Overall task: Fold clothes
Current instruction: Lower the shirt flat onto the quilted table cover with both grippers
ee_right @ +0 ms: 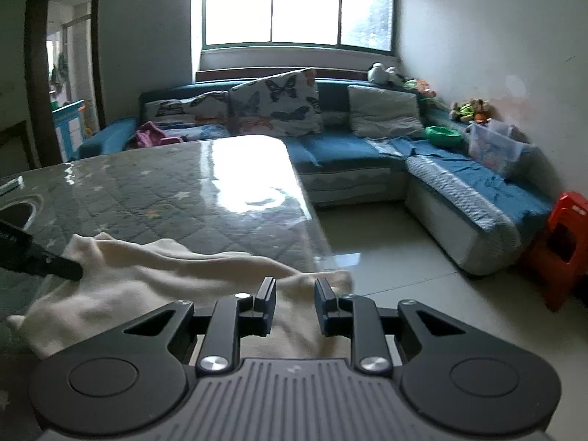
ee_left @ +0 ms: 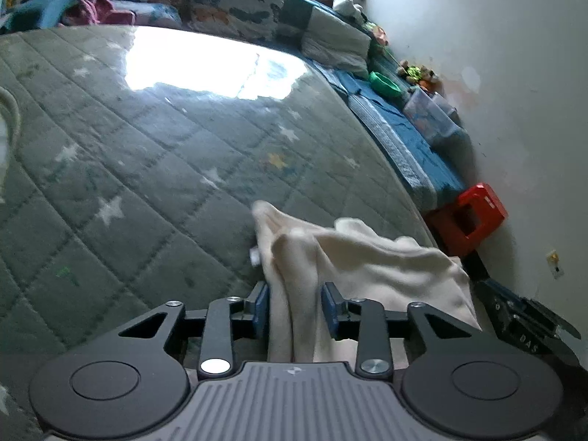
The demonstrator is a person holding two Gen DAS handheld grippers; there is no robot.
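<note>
A wide window (ee_right: 297, 3) is set in the far wall, and strong daylight is reflected off the glossy star-quilted table (ee_right: 147, 191). A blue corner sofa (ee_right: 459, 183) with butterfly cushions (ee_right: 275, 103) is placed beneath it. A red stool (ee_right: 562, 246) is seen on the pale tiled floor (ee_right: 386, 257).

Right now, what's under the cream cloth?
The cream cloth lies on the star-quilted table, near its corner. Anything beneath its folds is hidden.
</note>
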